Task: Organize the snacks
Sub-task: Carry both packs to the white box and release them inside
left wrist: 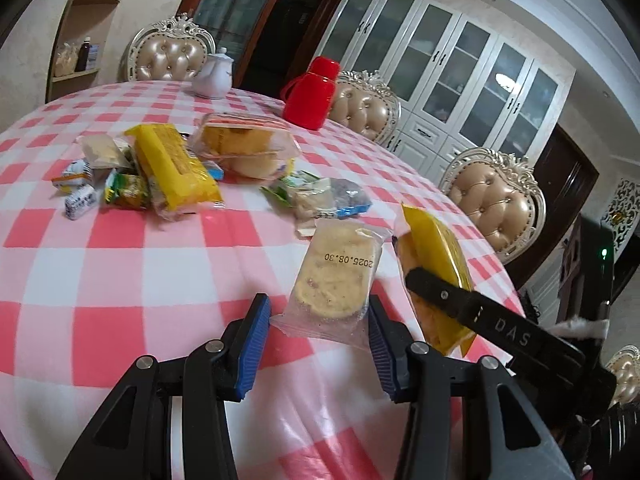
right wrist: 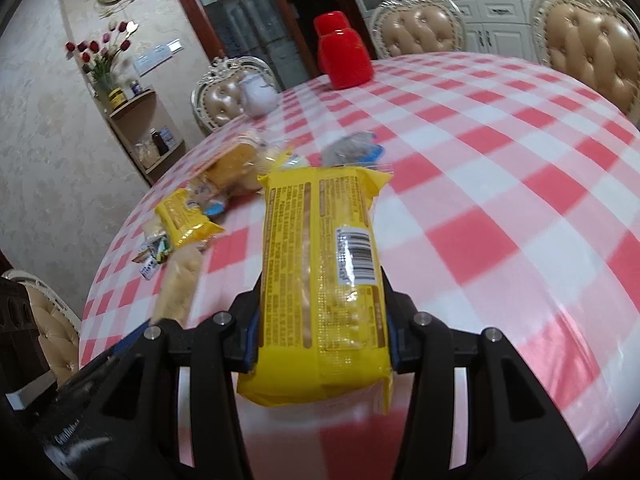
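Two handheld grippers work above a round table [left wrist: 120, 264] in a pink-and-white checked cloth: the right gripper [right wrist: 320, 300] is clamped on a yellow biscuit pack [right wrist: 320, 264], lifted clear of the cloth. The left gripper [left wrist: 316, 332] has its blue pads [left wrist: 252, 344] apart around a clear-wrapped round cake [left wrist: 334, 280], the right pad against the wrapper, the left one just short of it. Other snack packets [left wrist: 172, 168] lie heaped toward the table's middle, with a red flask [left wrist: 310, 92] and a white teapot [left wrist: 214, 74] near the far edge.
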Demonstrator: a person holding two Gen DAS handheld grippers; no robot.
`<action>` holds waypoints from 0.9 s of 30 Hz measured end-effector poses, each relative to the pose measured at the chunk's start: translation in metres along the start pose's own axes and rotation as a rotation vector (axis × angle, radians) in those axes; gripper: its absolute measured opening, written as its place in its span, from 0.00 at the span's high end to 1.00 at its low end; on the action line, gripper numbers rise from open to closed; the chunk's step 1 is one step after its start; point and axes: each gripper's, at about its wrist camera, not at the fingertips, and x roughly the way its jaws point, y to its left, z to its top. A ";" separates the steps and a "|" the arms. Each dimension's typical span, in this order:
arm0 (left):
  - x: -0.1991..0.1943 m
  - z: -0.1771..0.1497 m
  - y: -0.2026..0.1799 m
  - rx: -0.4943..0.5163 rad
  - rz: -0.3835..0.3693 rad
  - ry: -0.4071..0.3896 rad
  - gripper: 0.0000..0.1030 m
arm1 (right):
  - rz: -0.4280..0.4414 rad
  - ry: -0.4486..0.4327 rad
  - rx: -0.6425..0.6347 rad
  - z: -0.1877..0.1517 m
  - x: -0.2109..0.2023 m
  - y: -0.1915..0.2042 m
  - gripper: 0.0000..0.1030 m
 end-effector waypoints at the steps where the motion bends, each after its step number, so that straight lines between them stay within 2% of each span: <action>1: 0.000 -0.001 -0.002 0.005 -0.004 0.002 0.53 | -0.001 -0.004 0.000 0.000 -0.004 -0.003 0.51; 8: 0.004 -0.007 -0.023 0.042 -0.051 0.014 0.53 | -0.028 -0.043 -0.023 -0.002 -0.040 -0.012 0.51; 20: 0.011 -0.024 -0.071 0.139 -0.112 0.053 0.53 | -0.095 -0.035 0.003 -0.021 -0.089 -0.056 0.51; 27: 0.020 -0.037 -0.110 0.183 -0.201 0.105 0.53 | -0.145 -0.066 0.044 -0.028 -0.127 -0.092 0.51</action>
